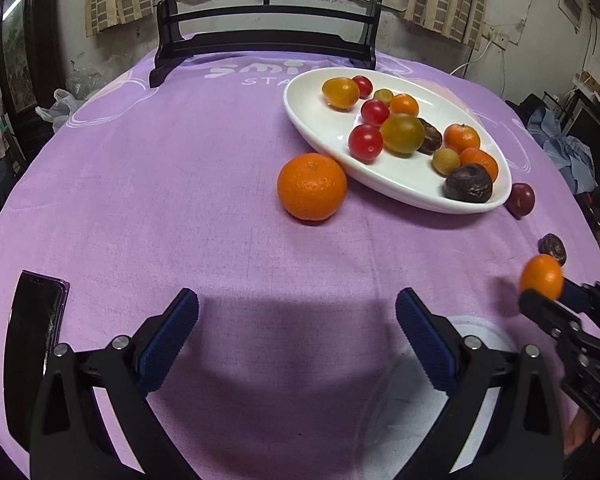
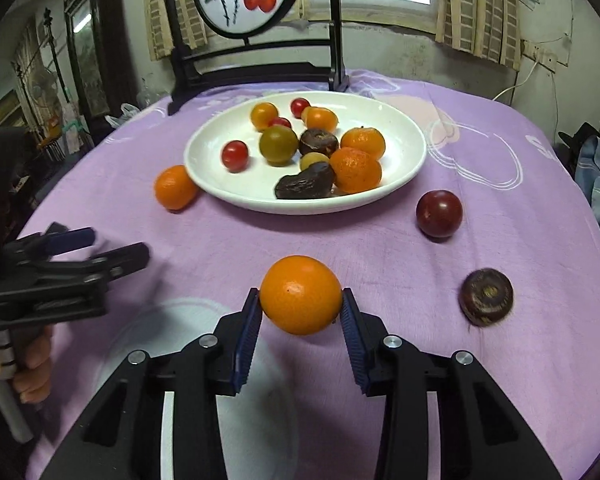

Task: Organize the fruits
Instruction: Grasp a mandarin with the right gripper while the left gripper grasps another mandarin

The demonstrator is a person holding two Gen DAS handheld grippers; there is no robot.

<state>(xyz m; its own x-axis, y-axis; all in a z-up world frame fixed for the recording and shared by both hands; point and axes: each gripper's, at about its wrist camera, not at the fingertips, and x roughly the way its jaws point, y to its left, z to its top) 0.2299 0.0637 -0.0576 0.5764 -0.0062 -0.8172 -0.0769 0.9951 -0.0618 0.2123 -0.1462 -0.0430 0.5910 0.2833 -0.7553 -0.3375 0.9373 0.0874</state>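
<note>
Both hand-held grippers tilted down; right hand-held gripper (image 2: 301, 307) pinching orange (image 2: 300, 294).

White lettering printed on the purple fabric tablecloth (image 1: 204, 184) reads "smi" above "STA" before the white oval ceramic plate (image 1: 320, 136) cuts it off; no other text is legible.

left gripper (image 1: 297, 322): black plastic frame, two angled fingers, open cut-outs in arms
left pads (image 1: 168, 336): blue, ribbed, long rectangles
right gripper (image 2: 300, 312): same black build, webbed arms
right pads (image 2: 247, 344): blue, ridged
screws (image 2: 392, 341): round silver heads at finger pivots
handle (image 2: 4, 392): grey metal tube under left gripper
</note>
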